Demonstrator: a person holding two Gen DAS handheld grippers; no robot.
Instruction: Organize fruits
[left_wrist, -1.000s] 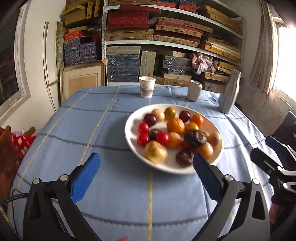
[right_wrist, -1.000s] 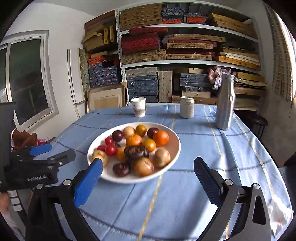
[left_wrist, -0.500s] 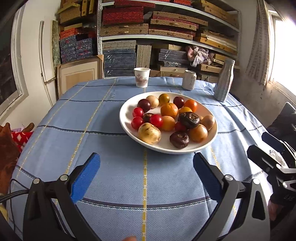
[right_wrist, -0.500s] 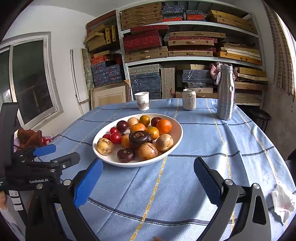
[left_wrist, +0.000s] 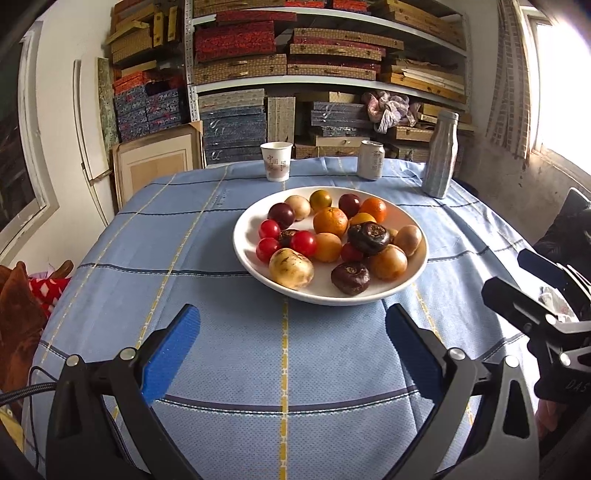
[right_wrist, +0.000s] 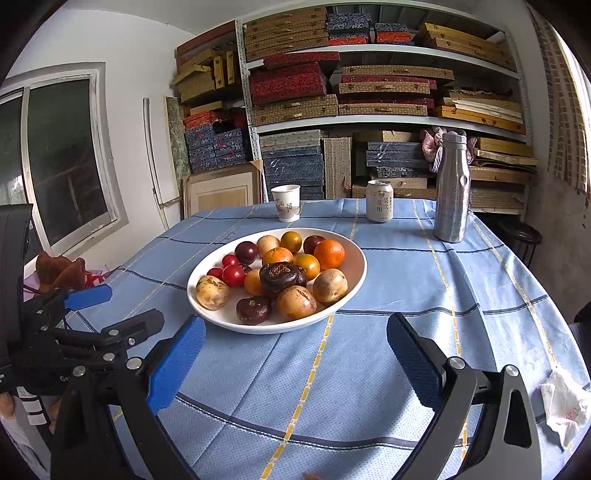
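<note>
Ahead of both my grippers: white plate (left_wrist: 413, 280) piled with fruits (left_wrist: 330, 221) | left gripper (left_wrist: 288, 350) jaws apart, empty | right gripper (right_wrist: 295, 358) jaws apart, empty | dark fruits possibly mangosteens

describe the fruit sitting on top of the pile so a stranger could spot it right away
Find the white plate on the blue tablecloth. At the pile's centre, resting on top of the others, is a dark fruit, almost black, flattened, wrinkled, with a pale crown facing up.
</note>
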